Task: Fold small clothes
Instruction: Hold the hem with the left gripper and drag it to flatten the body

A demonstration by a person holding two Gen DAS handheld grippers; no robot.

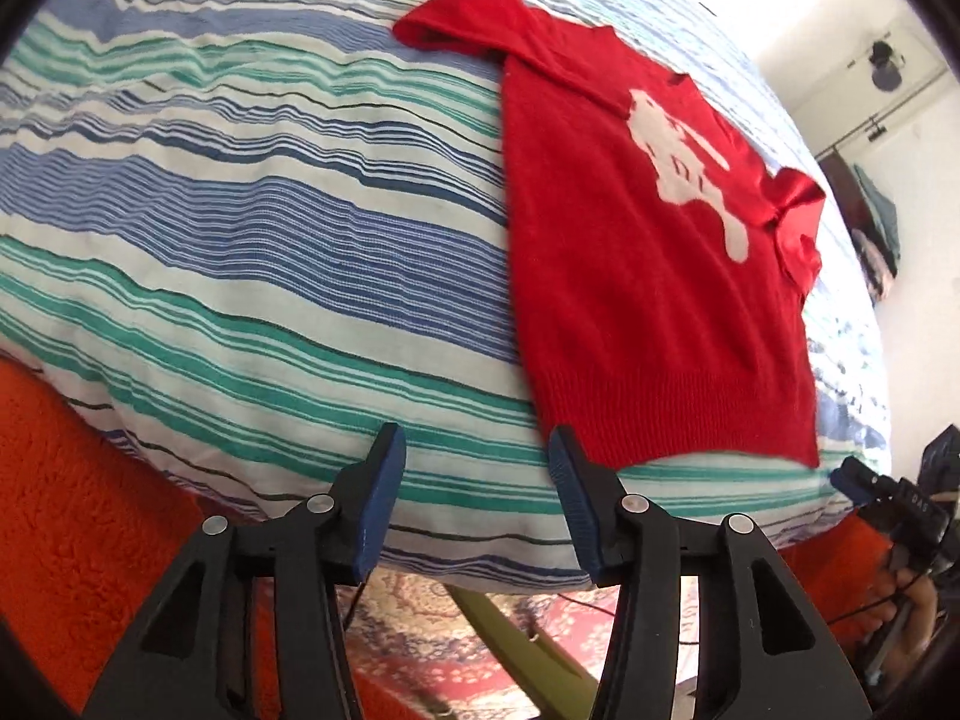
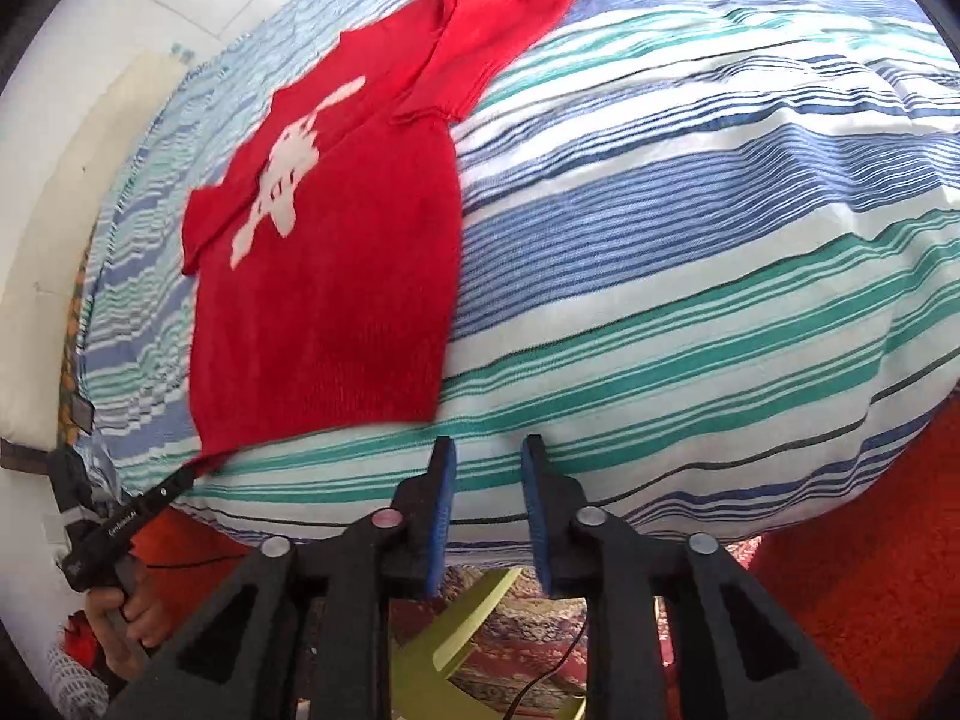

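small red knitted sweater (image 1: 630, 276) w/ white figure lies flat on striped blue-green-white bedspread (image 1: 252, 228), hem at near edge. left gripper (image 1: 474, 498) half open, empty; right gripper (image 2: 487, 510) narrower, empty.

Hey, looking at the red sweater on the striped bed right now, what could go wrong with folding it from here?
1. The red sweater lies near the striped bedcover's edge; a pull toward the person might drag it off.
2. One sleeve is already folded over and bunched, so folding now could trap wrinkles.
3. Both the left gripper and right gripper are open with nothing between them; closing carelessly might pinch bedcover along with the hem.
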